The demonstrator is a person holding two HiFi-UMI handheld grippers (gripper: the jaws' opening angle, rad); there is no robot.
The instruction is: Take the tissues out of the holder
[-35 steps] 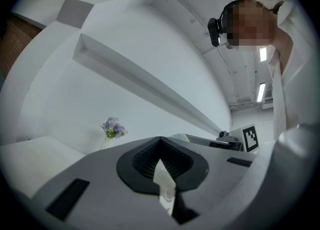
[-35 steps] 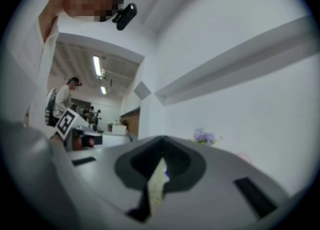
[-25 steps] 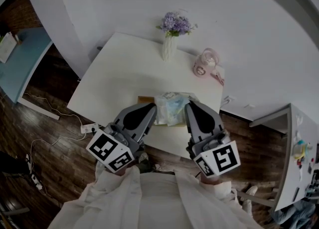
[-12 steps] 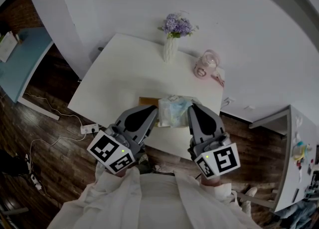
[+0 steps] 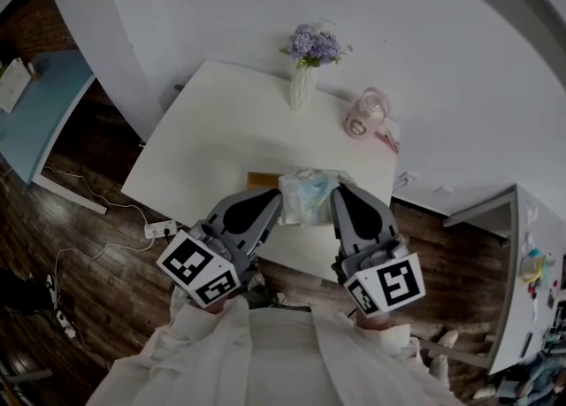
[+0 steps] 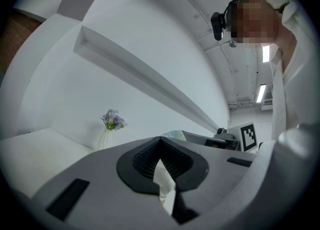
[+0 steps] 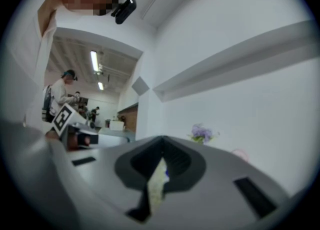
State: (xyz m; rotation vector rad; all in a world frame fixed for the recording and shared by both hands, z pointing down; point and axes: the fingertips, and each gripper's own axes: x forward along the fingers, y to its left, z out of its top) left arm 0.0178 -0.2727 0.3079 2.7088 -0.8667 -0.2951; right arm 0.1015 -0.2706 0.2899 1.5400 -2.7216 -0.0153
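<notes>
A soft pack of tissues [image 5: 306, 194], pale blue and white in a crinkled wrapper, hangs between my two grippers above the near edge of the white table [image 5: 221, 126]. Just left of it shows a thin brown edge of the wooden holder [image 5: 257, 180]. My left gripper [image 5: 277, 203] is at the pack's left side and my right gripper [image 5: 336, 190] at its right side. In the left gripper view the left gripper [image 6: 161, 174] is shut on a white fold of tissue [image 6: 164, 184]. In the right gripper view the right gripper [image 7: 159, 176] pinches a pale strip of the pack [image 7: 156, 186].
A white vase of purple flowers [image 5: 303, 77] stands at the table's far edge, with a pink object [image 5: 364, 114] to its right. A blue-topped table [image 5: 35, 103] is at the left, a cable and power strip [image 5: 159, 227] lie on the wooden floor. People [image 7: 60, 93] stand far behind.
The tissue pack has come slightly up and away with both grippers still clamped on it. The left gripper has drifted a little to the right.
</notes>
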